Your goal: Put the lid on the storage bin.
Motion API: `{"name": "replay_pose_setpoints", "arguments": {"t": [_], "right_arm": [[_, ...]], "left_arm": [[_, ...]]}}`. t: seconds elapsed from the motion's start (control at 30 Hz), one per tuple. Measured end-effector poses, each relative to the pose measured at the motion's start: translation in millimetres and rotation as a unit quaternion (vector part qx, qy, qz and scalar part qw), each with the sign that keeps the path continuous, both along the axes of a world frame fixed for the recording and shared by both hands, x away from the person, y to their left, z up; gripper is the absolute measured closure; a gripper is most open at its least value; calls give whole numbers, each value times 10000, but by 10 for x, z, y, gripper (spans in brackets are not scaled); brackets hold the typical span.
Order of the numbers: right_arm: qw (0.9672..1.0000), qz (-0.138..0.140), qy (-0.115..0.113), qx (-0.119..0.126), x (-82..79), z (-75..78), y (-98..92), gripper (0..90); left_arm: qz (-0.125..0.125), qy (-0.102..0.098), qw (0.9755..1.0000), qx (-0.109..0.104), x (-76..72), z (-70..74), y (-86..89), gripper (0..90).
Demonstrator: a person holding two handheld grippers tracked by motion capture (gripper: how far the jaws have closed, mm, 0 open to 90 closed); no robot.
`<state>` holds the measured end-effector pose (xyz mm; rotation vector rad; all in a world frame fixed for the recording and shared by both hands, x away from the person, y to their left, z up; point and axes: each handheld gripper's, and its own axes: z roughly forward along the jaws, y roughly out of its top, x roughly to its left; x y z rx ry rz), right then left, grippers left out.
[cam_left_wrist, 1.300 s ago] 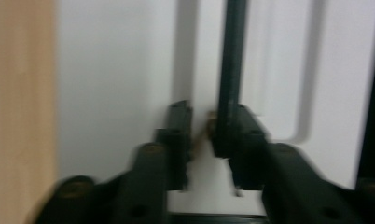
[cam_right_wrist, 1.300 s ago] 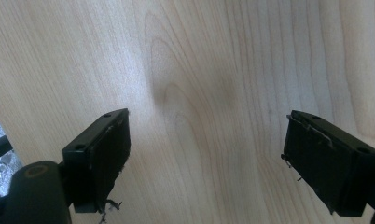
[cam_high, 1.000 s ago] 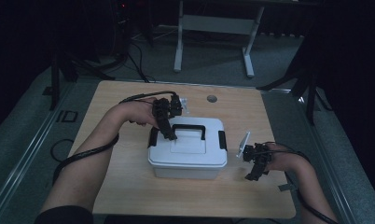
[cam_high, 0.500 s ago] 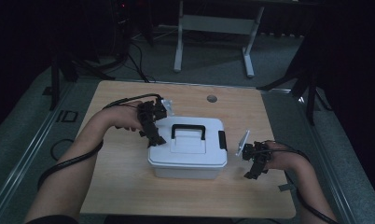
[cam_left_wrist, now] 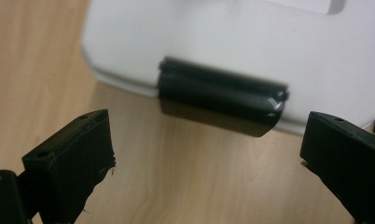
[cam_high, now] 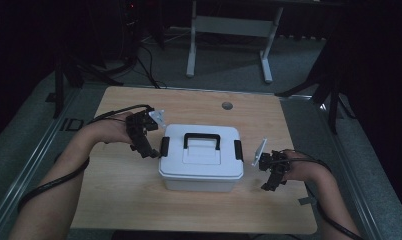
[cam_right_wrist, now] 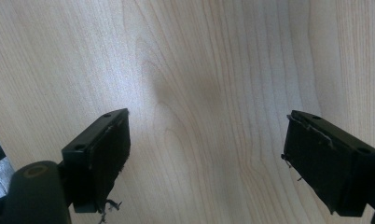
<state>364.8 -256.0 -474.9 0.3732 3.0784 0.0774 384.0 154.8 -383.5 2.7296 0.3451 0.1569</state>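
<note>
A white lidded storage box (cam_high: 201, 160) with a black handle (cam_high: 201, 140) stands in the middle of the wooden table (cam_high: 139, 200). My left gripper (cam_high: 150, 151) hovers just left of the box, pointing at its black left latch (cam_high: 164, 146). In the left gripper view that latch (cam_left_wrist: 220, 100) lies closed against the white box wall (cam_left_wrist: 251, 42), ahead of my left gripper (cam_left_wrist: 223, 158). Its jaws have just been opening and stand wide, nothing between them. My right gripper (cam_high: 270, 185) is right of the box, open over bare table wood (cam_right_wrist: 199, 70).
A black right latch (cam_high: 238, 150) sits on the box's other end. A round grommet (cam_high: 227, 105) marks the far table edge. Cables trail from both grippers. A white desk frame (cam_high: 229, 30) stands on the floor beyond the table.
My left gripper has moved left, off the lid, and now sits beside the box's left latch. The right gripper and the box have kept still.
</note>
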Motion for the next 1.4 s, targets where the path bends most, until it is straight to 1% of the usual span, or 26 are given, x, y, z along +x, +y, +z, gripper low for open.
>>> {"name": "replay_pose_setpoints", "arguments": {"t": [0.07,0.1,0.13,0.2,0.23,0.27,0.3,0.37,0.4,0.47,0.53,0.6,0.67,0.7,0.77,0.8,0.83,0.87,0.9,1.07,1.13,1.2,1.23,1.3,1.37,1.4], "right_arm": [[10000,-23,-5,2,4,3,-1,143],[10000,-24,-6,13,4,5,-2,143],[10000,-32,0,20,3,6,-4,143],[10000,-29,-11,16,2,7,-6,143],[10000,-38,-30,28,-2,14,-14,143],[10000,-47,-34,36,-1,20,-19,143],[9999,-73,-47,57,1,27,-28,143],[9999,-109,-73,80,3,37,-45,143],[9998,-130,-80,99,2,41,-53,143],[9998,-142,-86,113,1,43,-58,143],[9998,-127,-127,88,1,39,-68,143],[9998,-125,-148,103,0,37,-70,143],[9997,-135,-172,123,-2,36,-71,142],[9997,-135,-186,130,-3,34,-71,141],[9997,-127,-191,129,-6,29,-68,141],[9996,-117,-210,123,-10,28,-65,141],[9996,-117,-210,123,-10,28,-65,141],[9996,-116,-232,127,-12,28,-61,140],[9995,-125,-241,142,-14,26,-56,141],[9995,-150,-253,99,-9,1,-46,141],[9995,-155,-261,120,-9,-5,-45,141],[9994,-165,-271,127,-9,-11,-47,141],[9994,-169,-276,131,-8,-14,-49,141],[9993,-189,-281,146,-7,-20,-57,141],[9992,-210,-285,159,-9,-29,-63,140],[9992,-216,-292,162,-9,-31,-68,140]], "left_arm": [[55,-11,10000,7,-14,-13,59,19],[96,57,9999,54,-21,-24,87,19],[107,56,9999,97,-32,-37,114,19],[123,52,9999,102,-42,-47,141,19],[187,133,9997,129,-59,-61,197,18],[199,98,9997,137,-70,-68,223,19],[211,74,9997,140,-83,-68,252,19],[304,170,9994,84,-101,-64,316,19],[313,141,9994,79,-112,-64,349,19],[359,178,9992,79,-123,-70,378,19],[425,192,9988,142,-159,-108,457,19],[490,260,9984,78,-182,-143,510,19],[518,275,9982,99,-207,-191,558,19],[544,355,9979,80,-216,-225,587,19],[553,358,9977,131,-232,-269,628,19],[577,409,9974,108,-238,-290,649,19],[577,409,9974,108,-238,-290,649,19],[645,440,9969,52,-253,-323,681,19],[654,466,9968,44,-262,-343,698,19],[706,488,9963,90,-300,-438,753,19],[713,544,9959,68,-314,-478,770,19],[689,525,9962,51,-337,-523,786,19],[699,591,9958,59,-344,-549,795,19],[690,584,9959,72,-362,-586,810,19],[699,657,9953,95,-373,-618,823,20],[699,632,9955,103,-381,-635,829,20]]}}
